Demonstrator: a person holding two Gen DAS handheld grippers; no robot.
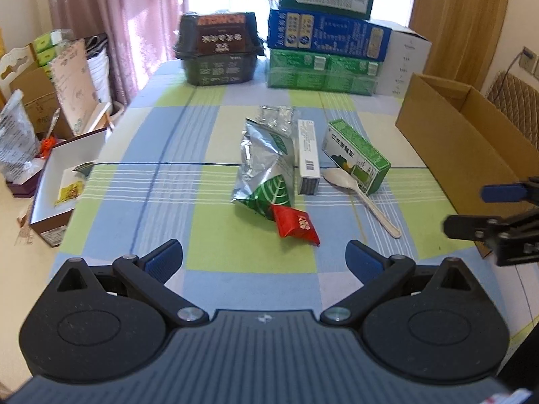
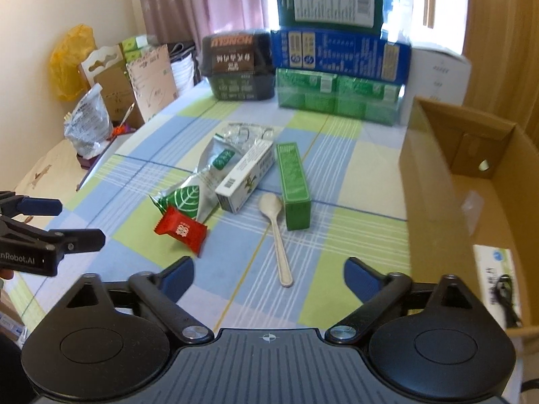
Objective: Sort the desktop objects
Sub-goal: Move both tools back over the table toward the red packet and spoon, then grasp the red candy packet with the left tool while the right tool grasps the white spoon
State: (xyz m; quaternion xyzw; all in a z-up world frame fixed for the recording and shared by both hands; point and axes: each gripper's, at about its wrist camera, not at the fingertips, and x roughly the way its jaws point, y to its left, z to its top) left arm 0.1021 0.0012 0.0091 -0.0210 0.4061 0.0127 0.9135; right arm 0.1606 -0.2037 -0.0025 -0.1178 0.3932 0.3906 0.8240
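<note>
On the checked tablecloth lie a red sachet (image 1: 295,224) (image 2: 181,229), a silver-green foil pouch (image 1: 261,171) (image 2: 198,188), a white box (image 1: 308,156) (image 2: 245,176), a green box (image 1: 355,155) (image 2: 293,185), a pale spoon (image 1: 360,193) (image 2: 277,235) and a clear blister pack (image 1: 276,116) (image 2: 244,133). My left gripper (image 1: 264,261) (image 2: 81,220) is open and empty, short of the sachet. My right gripper (image 2: 269,277) (image 1: 466,210) is open and empty, just short of the spoon's handle.
An open cardboard box (image 1: 454,128) (image 2: 438,181) stands on the right, with a white packet (image 2: 495,279) inside. Stacked cartons (image 1: 326,37) (image 2: 337,54) and a dark noodle tub (image 1: 219,50) (image 2: 237,67) line the far edge. Boxes and bags clutter the floor left of the table.
</note>
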